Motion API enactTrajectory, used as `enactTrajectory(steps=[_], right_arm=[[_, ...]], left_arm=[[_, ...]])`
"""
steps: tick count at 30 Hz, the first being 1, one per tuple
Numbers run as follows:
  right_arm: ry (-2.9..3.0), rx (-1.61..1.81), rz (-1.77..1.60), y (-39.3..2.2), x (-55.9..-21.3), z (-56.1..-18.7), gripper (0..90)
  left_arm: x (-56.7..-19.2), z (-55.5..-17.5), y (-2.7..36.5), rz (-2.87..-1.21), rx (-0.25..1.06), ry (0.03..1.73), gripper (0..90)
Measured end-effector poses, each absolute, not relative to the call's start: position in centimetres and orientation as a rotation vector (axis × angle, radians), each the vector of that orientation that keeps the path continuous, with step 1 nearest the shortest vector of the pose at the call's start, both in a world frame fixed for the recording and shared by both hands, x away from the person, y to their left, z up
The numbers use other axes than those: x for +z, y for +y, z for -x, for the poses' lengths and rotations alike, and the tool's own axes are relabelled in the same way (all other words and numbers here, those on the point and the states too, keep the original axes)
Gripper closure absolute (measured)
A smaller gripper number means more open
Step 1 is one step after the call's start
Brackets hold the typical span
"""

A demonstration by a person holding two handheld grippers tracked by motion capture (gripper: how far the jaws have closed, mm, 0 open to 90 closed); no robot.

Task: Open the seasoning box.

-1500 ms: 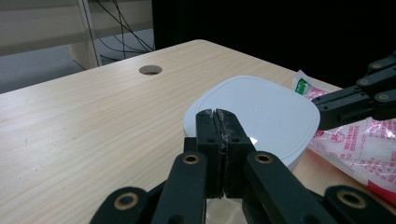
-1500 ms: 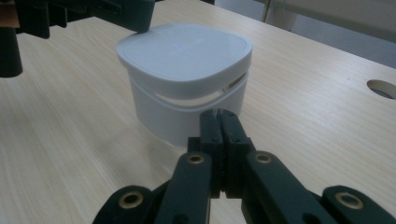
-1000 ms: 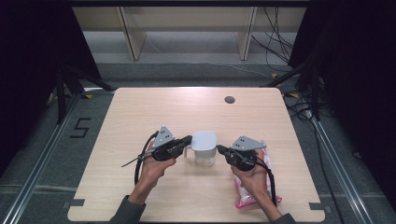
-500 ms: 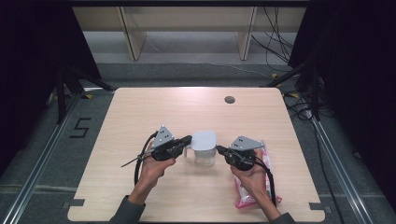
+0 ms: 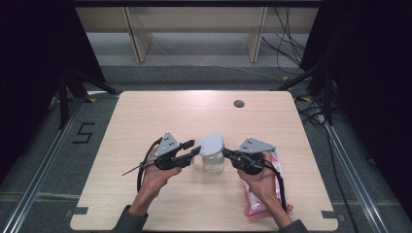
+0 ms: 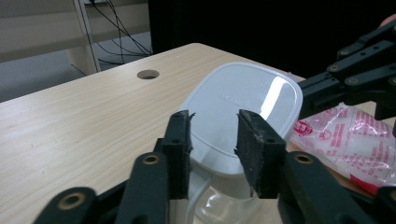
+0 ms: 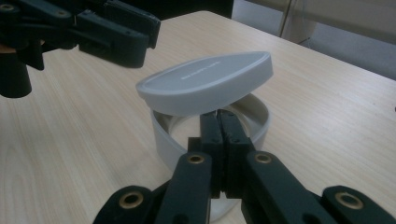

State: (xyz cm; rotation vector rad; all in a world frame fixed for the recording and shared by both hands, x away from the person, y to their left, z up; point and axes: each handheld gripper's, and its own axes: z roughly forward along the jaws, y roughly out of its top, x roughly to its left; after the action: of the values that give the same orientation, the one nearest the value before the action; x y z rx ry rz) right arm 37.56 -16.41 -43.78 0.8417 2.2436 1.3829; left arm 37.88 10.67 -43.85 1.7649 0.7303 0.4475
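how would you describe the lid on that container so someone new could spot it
On the light wooden table, look between the two hand-held grippers near the front edge, where a small clear container stands. The lid is the pale grey rounded-rectangle cap sitting tilted on its rim. Unlike the pink-and-white plastic bag nearby, it is plain, smooth and glossy.
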Motion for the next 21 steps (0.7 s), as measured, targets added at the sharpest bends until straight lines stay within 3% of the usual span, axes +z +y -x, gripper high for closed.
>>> enactTrajectory(steps=[11, 21], right_arm=[[2.249, 1.427, -0.787, -14.6, -43.0, -37.8, 90.0], [2.239, 1.448, -0.747, -12.8, -42.2, -37.8, 90.0]], left_arm=[[-45.5, -36.5, 11.7, -1.853, 0.451, 0.778, 36.1], [-47.5, -35.0, 13.5, -1.863, 0.471, 0.855, 27.7]])
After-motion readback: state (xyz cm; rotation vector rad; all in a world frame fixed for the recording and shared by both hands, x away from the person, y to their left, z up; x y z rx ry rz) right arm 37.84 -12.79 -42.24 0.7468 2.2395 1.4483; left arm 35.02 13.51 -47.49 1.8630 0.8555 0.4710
